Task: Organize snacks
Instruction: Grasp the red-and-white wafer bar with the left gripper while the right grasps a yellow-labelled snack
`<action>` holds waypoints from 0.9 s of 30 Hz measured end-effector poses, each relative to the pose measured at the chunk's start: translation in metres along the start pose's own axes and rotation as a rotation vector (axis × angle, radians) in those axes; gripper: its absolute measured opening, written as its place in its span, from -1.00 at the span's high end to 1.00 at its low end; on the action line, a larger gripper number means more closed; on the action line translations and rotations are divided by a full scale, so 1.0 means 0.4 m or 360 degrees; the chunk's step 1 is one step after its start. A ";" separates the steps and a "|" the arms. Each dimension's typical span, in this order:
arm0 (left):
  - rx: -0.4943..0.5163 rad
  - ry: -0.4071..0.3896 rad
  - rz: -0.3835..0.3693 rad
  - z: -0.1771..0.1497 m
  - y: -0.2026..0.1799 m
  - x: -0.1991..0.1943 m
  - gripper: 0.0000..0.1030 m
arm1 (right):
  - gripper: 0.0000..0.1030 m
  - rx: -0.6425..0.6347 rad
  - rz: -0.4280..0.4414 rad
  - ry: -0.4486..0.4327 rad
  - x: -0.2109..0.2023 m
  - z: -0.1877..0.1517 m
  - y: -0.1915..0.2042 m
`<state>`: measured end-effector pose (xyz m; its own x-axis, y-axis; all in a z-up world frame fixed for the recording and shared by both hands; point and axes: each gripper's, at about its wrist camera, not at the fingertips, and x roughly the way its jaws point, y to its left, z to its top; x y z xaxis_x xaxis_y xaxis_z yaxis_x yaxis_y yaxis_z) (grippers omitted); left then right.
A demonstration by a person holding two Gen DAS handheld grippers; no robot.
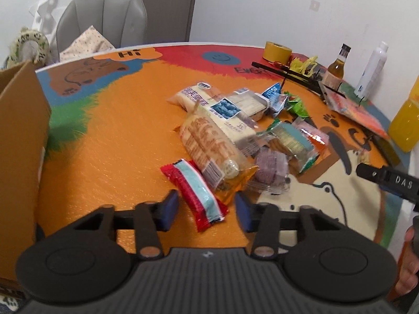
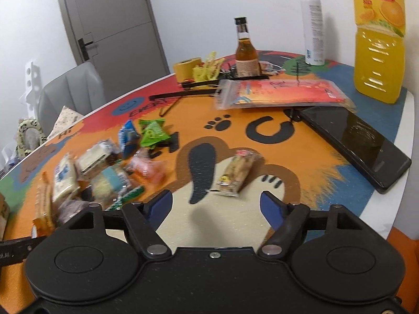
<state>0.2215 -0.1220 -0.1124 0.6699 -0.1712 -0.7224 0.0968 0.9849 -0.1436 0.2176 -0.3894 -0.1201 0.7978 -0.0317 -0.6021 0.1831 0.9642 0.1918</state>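
A pile of wrapped snacks (image 1: 235,130) lies on the colourful table mat (image 1: 117,141). A red and light-blue snack bar (image 1: 195,192) lies nearest, its near end between the fingers of my open left gripper (image 1: 207,209). A long orange cracker pack (image 1: 209,151) sits just beyond it. My right gripper (image 2: 217,206) is open and empty, just short of a lone tan snack pack (image 2: 237,172). The pile shows at the left of the right wrist view (image 2: 99,167). The right gripper's body shows at the right edge of the left wrist view (image 1: 392,180).
A cardboard box (image 1: 18,141) stands at the left. At the back are a tape roll (image 1: 276,51), a brown bottle (image 2: 244,49), a white spray bottle (image 2: 313,26) and an orange juice bottle (image 2: 377,39). A black phone (image 2: 358,141) and a red flat packet (image 2: 277,94) lie right.
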 end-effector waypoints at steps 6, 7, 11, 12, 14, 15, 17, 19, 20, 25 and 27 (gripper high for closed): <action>-0.0044 0.0006 0.0005 0.000 0.029 -0.012 0.59 | -0.39 -0.0013 -0.0034 -0.0028 0.031 0.011 -0.010; -0.0048 0.0004 0.0008 -0.002 0.033 -0.014 0.60 | -0.39 -0.0017 -0.0039 -0.0028 0.036 0.015 -0.010; -0.0067 -0.0010 0.0026 -0.001 0.052 -0.020 0.62 | -0.31 -0.0033 -0.0075 -0.0026 0.057 0.031 -0.004; -0.0072 -0.0014 0.0029 -0.001 0.056 -0.021 0.62 | -0.26 -0.0042 -0.0092 -0.0025 0.062 0.034 -0.002; -0.0082 -0.0022 0.0030 0.002 0.064 -0.021 0.62 | -0.13 -0.0051 -0.0124 -0.0029 0.071 0.039 0.001; -0.0085 -0.0024 0.0028 0.004 0.067 -0.021 0.62 | -0.09 -0.0059 -0.0140 -0.0035 0.073 0.040 0.002; -0.0091 -0.0021 0.0016 0.006 0.074 -0.019 0.62 | 0.39 -0.0074 -0.0181 -0.0049 0.076 0.040 0.003; -0.0079 -0.0003 0.0009 0.007 0.075 -0.014 0.62 | 0.66 -0.0055 -0.0176 -0.0046 0.072 0.040 -0.004; -0.0070 -0.0003 0.0008 0.008 0.075 -0.012 0.60 | 0.66 -0.0045 -0.0161 -0.0043 0.069 0.040 -0.009; -0.0064 -0.0014 0.0052 0.014 0.066 -0.002 0.55 | 0.66 -0.0046 -0.0118 -0.0033 0.048 0.027 -0.008; -0.0057 -0.0022 0.0052 0.015 0.061 0.002 0.55 | 0.66 -0.0052 -0.0102 -0.0034 0.037 0.021 -0.003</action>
<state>0.2289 -0.0981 -0.1123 0.6823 -0.1382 -0.7179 0.0485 0.9884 -0.1442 0.2342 -0.3932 -0.1227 0.7971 -0.0987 -0.5957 0.2153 0.9682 0.1277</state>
